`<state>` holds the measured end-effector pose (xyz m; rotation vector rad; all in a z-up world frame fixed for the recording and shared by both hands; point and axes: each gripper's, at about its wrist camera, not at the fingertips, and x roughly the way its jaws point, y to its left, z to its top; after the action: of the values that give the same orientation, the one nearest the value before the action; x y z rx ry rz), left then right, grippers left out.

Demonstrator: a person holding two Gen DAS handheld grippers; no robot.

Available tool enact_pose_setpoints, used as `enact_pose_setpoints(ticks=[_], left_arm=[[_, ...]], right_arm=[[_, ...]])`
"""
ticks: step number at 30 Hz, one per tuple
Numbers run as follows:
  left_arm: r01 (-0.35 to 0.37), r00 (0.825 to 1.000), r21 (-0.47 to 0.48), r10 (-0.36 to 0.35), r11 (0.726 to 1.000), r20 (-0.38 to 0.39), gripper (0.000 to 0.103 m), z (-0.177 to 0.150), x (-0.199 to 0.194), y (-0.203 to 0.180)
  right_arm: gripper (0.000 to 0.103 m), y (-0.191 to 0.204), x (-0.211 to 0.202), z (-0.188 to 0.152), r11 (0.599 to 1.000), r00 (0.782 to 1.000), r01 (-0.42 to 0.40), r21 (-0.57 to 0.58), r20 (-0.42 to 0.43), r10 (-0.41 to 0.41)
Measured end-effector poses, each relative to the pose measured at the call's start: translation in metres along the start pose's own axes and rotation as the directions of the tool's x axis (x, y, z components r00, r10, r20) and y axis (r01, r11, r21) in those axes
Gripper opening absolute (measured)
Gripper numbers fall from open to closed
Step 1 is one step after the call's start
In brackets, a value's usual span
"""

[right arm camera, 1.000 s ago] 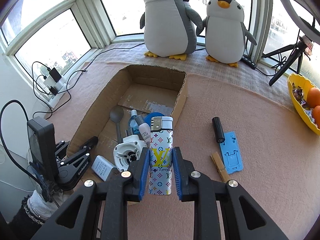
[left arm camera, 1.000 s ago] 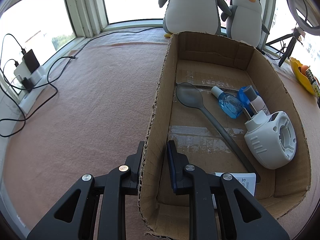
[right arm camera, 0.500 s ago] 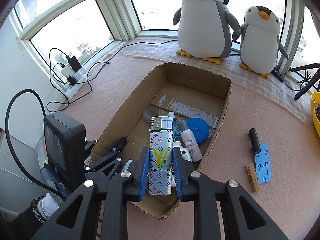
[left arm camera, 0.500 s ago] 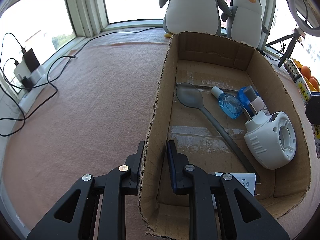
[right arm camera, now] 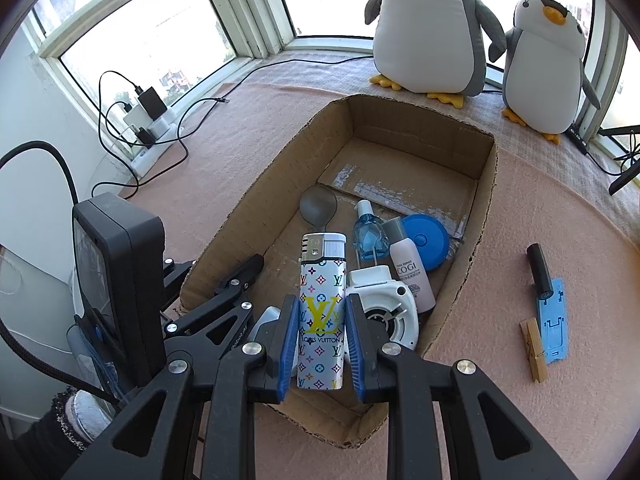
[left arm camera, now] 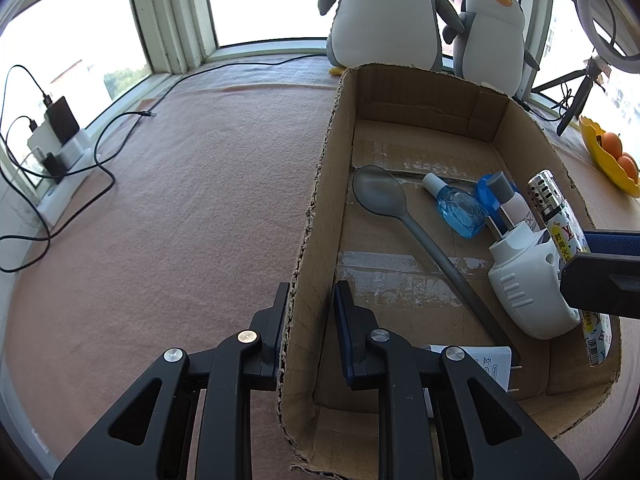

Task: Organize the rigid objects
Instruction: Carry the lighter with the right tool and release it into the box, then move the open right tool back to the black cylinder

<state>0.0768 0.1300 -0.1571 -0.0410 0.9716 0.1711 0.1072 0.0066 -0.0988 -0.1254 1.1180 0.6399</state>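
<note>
1. The right gripper (right arm camera: 322,338) has moved from beside the brown cardboard box (right arm camera: 486,200) to right over it, a little lower than a second ago.
2. Its blue fingers (right arm camera: 289,346) squeeze the tall white lighter with coloured shapes (right arm camera: 322,312), which hangs above the white round plastic gadget (right arm camera: 390,312) inside the box.
3. The left gripper (left arm camera: 308,320) has not moved. It pinches the box's side wall and keeps the box steady.
4. The lighter looks ready to go in. A wooden clothes peg (right arm camera: 533,354), a blue flat plastic stand (right arm camera: 554,326) and a black tube (right arm camera: 539,274) wait outside.

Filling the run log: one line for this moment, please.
left gripper: shut on box wall | right gripper: shut on lighter, over box | stage: placing
</note>
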Motion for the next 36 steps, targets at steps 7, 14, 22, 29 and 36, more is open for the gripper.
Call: enact_pose_setpoints(ticks=[7,14,22,29,36], left_arm=[[0.0,1.0,0.0,0.0,1.0,0.0,0.018,0.0,0.0,0.0],[0.0,1.0,0.0,0.0,1.0,0.0,0.018,0.0,0.0,0.001],[0.001,1.0,0.0,-0.001,1.0,0.0,0.018,0.0,0.0,0.0],[0.001,1.0,0.0,-0.001,1.0,0.0,0.018,0.0,0.0,0.001],[0.001,1.0,0.0,-0.001,1.0,0.0,0.018,0.0,0.0,0.001]], right_arm=[[0.021,0.003,0.005,0.001,1.0,1.0,-0.009,-0.011,-0.011,0.009],[0.023,0.001,0.004,0.001,1.0,1.0,-0.01,-0.001,-0.013,0.01],[0.032,-0.003,-0.004,0.001,1.0,1.0,-0.025,0.007,0.008,0.025],[0.032,-0.01,-0.011,-0.001,0.999,0.999,-0.029,0.028,0.019,0.028],[0.036,-0.025,-0.028,-0.005,0.998,0.998,-0.027,0.053,0.054,0.024]])
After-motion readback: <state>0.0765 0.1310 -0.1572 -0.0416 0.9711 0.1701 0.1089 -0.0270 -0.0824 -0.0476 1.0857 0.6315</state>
